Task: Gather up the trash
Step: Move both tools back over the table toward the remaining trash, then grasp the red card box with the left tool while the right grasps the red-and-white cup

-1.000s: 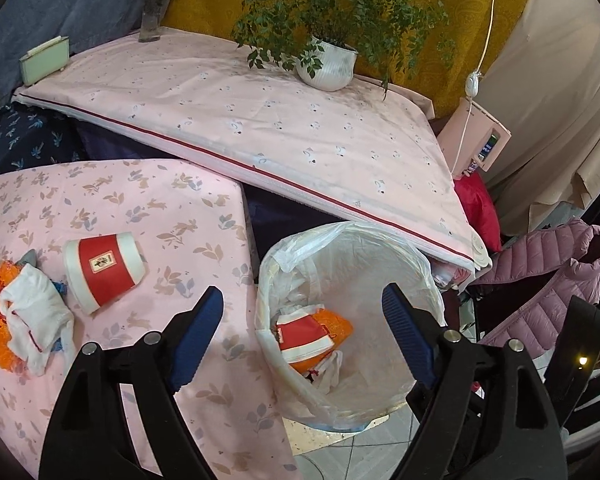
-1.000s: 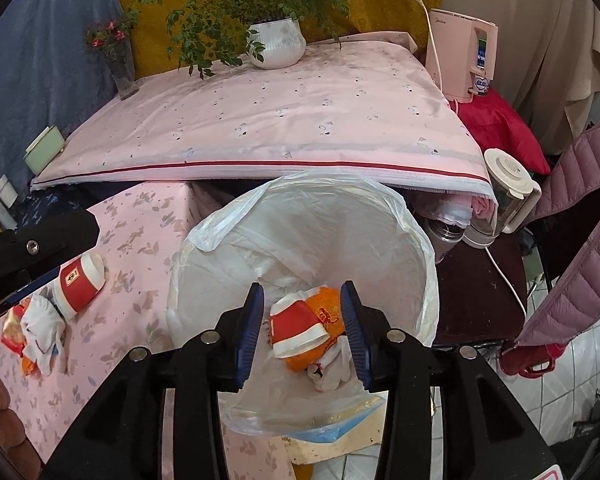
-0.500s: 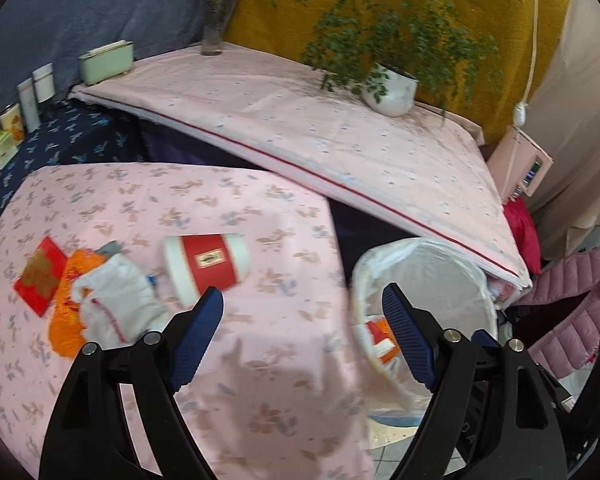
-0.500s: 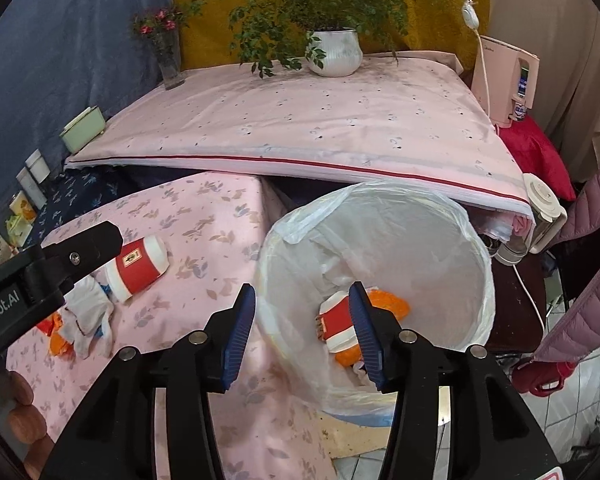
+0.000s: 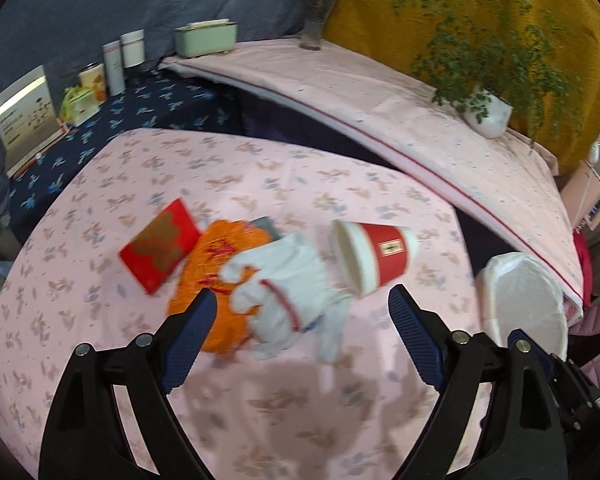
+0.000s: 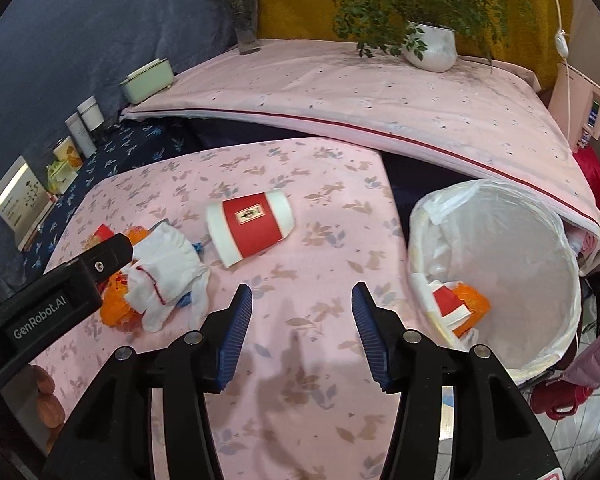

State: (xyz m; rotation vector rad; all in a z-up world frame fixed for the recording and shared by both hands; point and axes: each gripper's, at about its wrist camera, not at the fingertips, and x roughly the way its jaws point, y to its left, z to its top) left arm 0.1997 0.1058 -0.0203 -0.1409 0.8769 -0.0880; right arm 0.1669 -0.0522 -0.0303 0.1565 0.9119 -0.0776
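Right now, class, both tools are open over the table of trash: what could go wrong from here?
1. The paper cup lies on its side, so a nudge from the left tool could roll it off the table.
2. The white cloth overlaps the orange wrapper, so one grasp may drag both.
3. The bin sits off the table edge; a short drop could miss.

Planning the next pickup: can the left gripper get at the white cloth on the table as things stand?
Probably yes. The left gripper is open and empty, with the white cloth lying between its fingers' line on the orange wrapper; nothing covers it.
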